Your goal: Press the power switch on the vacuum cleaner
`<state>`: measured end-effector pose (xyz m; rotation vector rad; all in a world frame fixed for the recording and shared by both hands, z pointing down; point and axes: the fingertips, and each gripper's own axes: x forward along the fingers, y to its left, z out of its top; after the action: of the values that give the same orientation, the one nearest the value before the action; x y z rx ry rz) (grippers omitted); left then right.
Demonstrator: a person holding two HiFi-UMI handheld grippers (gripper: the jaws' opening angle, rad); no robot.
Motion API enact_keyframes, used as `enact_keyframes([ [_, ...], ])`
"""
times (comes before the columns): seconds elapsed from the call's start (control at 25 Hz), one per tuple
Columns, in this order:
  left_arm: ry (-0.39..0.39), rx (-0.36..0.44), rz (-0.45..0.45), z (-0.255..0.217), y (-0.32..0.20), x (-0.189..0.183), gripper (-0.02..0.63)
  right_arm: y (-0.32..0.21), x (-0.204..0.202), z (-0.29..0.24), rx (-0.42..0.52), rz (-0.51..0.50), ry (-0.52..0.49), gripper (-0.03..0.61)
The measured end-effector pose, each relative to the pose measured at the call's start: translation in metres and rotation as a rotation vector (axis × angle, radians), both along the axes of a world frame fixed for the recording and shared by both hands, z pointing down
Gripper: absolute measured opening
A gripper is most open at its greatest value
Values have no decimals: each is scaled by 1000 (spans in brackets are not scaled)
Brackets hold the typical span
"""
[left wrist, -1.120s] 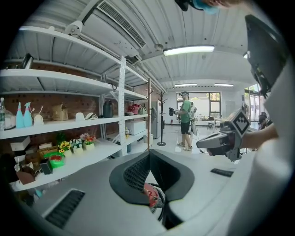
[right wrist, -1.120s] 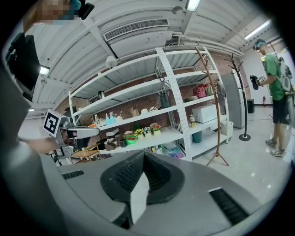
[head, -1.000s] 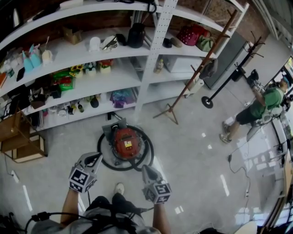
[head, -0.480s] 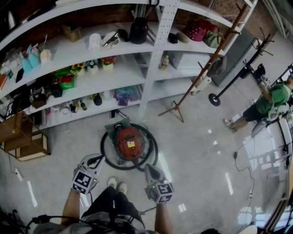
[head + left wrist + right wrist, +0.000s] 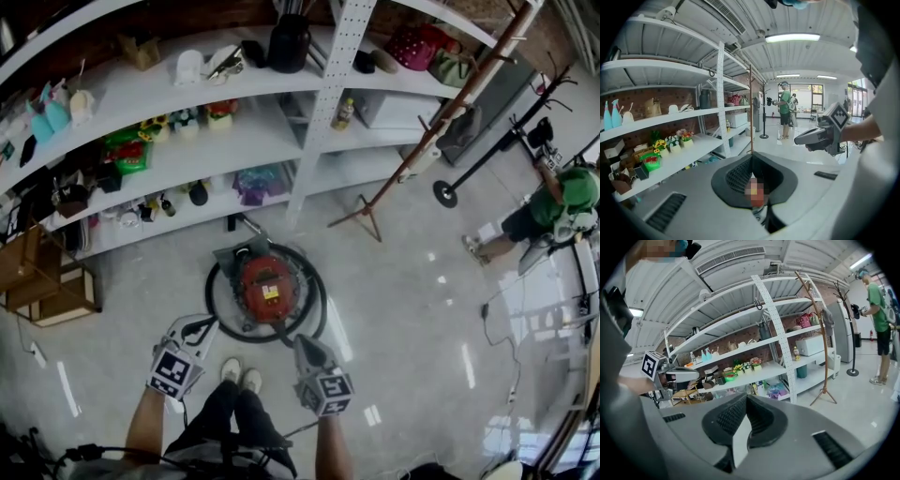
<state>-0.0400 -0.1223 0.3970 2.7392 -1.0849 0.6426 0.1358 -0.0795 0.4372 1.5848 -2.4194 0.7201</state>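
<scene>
The red vacuum cleaner (image 5: 265, 289) sits on the pale floor in the head view, ringed by its black hose (image 5: 213, 298), just in front of the shelves. My left gripper (image 5: 199, 327) hovers near the hose's lower left; its jaws meet at the tips with nothing held. My right gripper (image 5: 301, 343) hangs at the hose's lower right, also shut and empty. Both gripper views look level across the room, so the vacuum is out of their sight. The left gripper (image 5: 751, 157) sees the right gripper (image 5: 825, 133). The right gripper (image 5: 746, 397) sees the left gripper (image 5: 670, 375).
White shelving (image 5: 281, 141) full of small items stands behind the vacuum. A wooden coat stand (image 5: 441, 122) and a black stand (image 5: 487, 159) are to the right, a wooden crate (image 5: 37, 281) to the left. A person in green (image 5: 562, 202) is far right. My shoes (image 5: 240, 375) are just short of the hose.
The head view has moved forward and the vacuum sits slightly closer. My feet have come together under me. Both grippers keep their pose on either side of the hose.
</scene>
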Motion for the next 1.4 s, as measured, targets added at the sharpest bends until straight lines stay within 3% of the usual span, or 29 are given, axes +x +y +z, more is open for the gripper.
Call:
enact_keyframes([
  [0.56, -2, -52, 18, 56, -27, -11, 6, -19, -9, 49, -54, 38, 15, 11],
  [1.4, -6, -160, 38, 185, -52, -8, 6, -41, -13, 177, -156, 43, -1, 12],
])
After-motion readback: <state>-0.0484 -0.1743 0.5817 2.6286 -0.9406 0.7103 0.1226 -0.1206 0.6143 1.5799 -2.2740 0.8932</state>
